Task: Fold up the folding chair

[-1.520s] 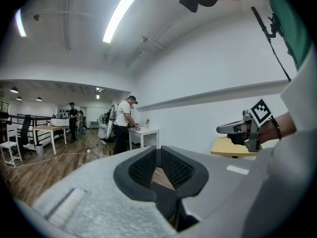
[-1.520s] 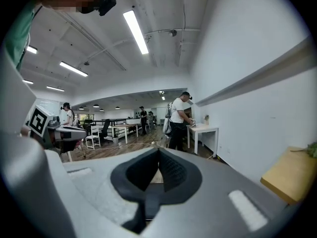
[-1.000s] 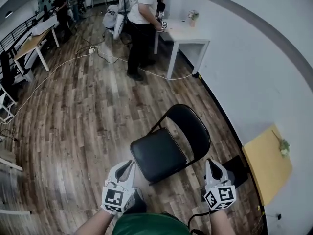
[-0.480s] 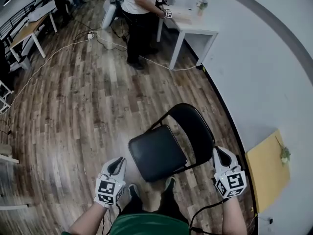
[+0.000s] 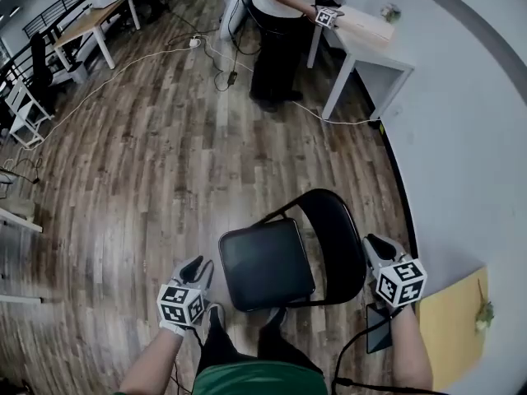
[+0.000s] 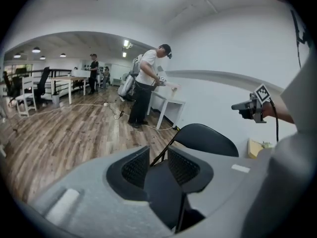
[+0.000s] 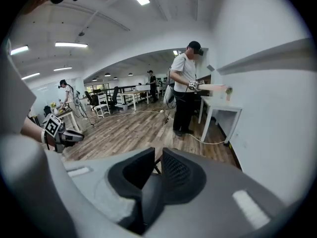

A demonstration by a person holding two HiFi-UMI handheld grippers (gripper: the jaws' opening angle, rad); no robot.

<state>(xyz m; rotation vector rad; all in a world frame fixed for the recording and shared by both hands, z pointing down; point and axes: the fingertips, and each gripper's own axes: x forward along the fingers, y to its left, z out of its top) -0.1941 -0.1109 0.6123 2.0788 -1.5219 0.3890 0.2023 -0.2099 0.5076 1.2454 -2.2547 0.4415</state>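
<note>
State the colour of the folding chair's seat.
The seat is black; the head view shows it best.

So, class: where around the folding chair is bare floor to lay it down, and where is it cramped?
Free: wooden floor left of the folding chair, out to the wooden desk. Cramped: between chair and wall, beside the yellow table.

Green top [image 5: 255,378] at bottom centre, dark trousers [image 5: 235,348], pale shoes [image 5: 216,313]. Pale grey left gripper [image 5: 196,264] and right gripper [image 5: 375,242], black pads, checker-marked cubes; jaws opening, nothing between. Black cable [image 5: 339,354] looping at lower right.
</note>
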